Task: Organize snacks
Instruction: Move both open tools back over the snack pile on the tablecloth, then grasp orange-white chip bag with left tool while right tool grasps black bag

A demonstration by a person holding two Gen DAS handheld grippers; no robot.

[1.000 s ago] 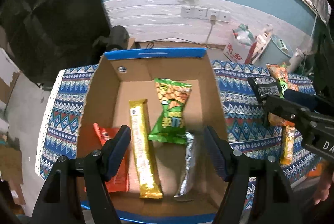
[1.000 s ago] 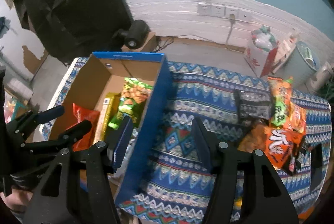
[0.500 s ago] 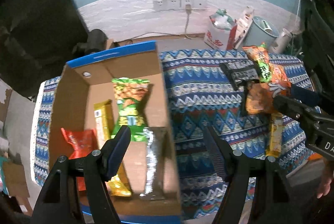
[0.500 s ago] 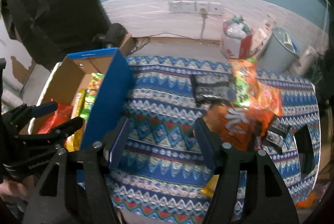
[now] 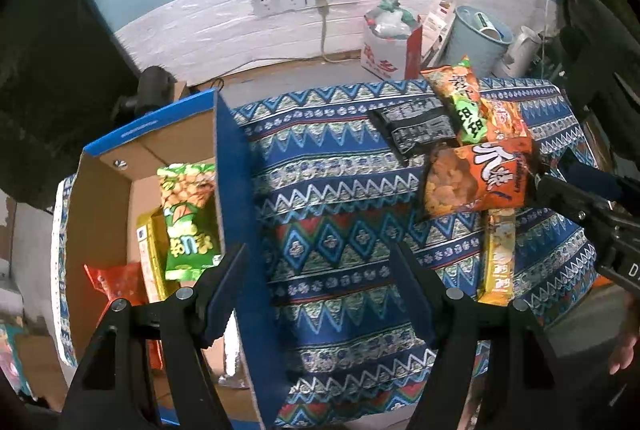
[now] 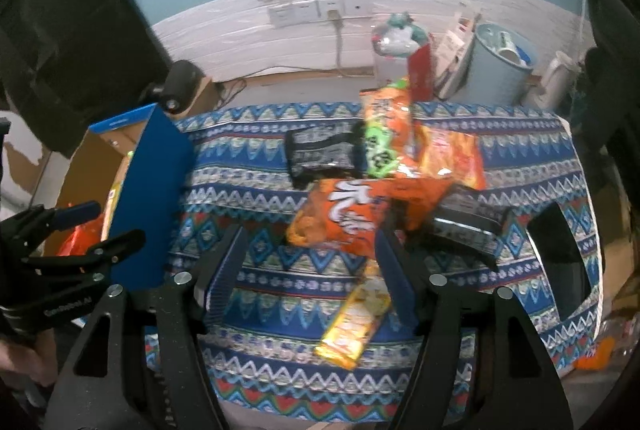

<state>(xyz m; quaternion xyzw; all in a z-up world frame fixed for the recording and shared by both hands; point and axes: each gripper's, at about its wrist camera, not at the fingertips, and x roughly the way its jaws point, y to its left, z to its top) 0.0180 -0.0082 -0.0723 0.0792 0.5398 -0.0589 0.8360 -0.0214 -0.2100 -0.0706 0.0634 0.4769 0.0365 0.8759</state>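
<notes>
The cardboard box [image 5: 236,189] with blue outer walls stands at the left of the patterned cloth. It holds a green peanut bag [image 5: 188,213], a yellow bar [image 5: 150,262], a red pack [image 5: 120,282] and a silver pack [image 5: 232,358]. My left gripper [image 5: 318,262] is open and empty, hanging over the box's right wall and the cloth. A snack pile lies to the right: an orange bag [image 6: 344,213], a black packet [image 6: 320,149], a green-orange bag [image 6: 380,133] and a yellow bar [image 6: 356,318]. My right gripper [image 6: 310,246] hangs just short of the orange bag. Its jaws are opening with nothing between them.
The patterned cloth [image 5: 340,222] covers the table. A second black packet [image 6: 468,222] and a flat black object [image 6: 556,262] lie at the far right. Behind the table stand a pale bin [image 5: 476,37], a white carton [image 5: 384,41] and a small black device [image 5: 152,89].
Both grippers have swung right, away from the box and toward the snack pile. The right gripper's jaws stand a little wider than before.
</notes>
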